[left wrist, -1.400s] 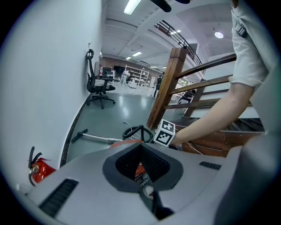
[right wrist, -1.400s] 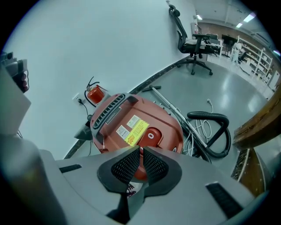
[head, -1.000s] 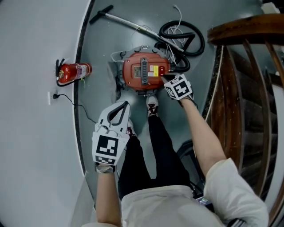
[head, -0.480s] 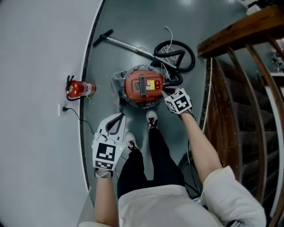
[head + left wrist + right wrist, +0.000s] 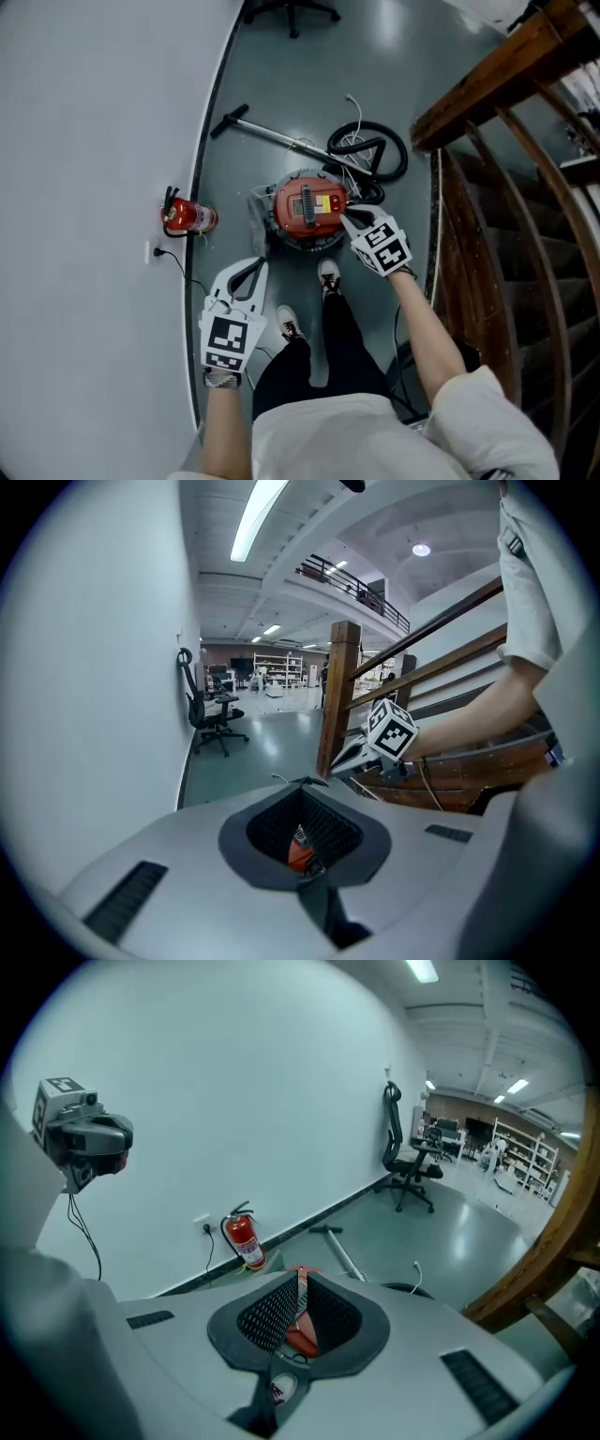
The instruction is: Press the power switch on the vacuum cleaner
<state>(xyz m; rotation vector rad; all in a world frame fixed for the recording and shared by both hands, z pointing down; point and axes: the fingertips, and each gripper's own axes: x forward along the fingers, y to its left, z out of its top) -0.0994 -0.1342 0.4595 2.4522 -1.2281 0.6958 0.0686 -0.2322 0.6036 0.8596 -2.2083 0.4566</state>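
Vac (image 5: pixel 309 208) smaller, farther; grey floor (image 5: pixel 281 94), wd stairs (image 5: pixel 506 187)

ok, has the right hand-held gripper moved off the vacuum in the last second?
No. The right hand-held gripper still has its tip at the right edge of the vacuum cleaner.

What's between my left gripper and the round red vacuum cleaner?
Only bare grey floor separates the left gripper from the round red vacuum cleaner; the head view shows this.

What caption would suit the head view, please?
Right gripper, shut, points at the red vacuum cleaner on the floor.
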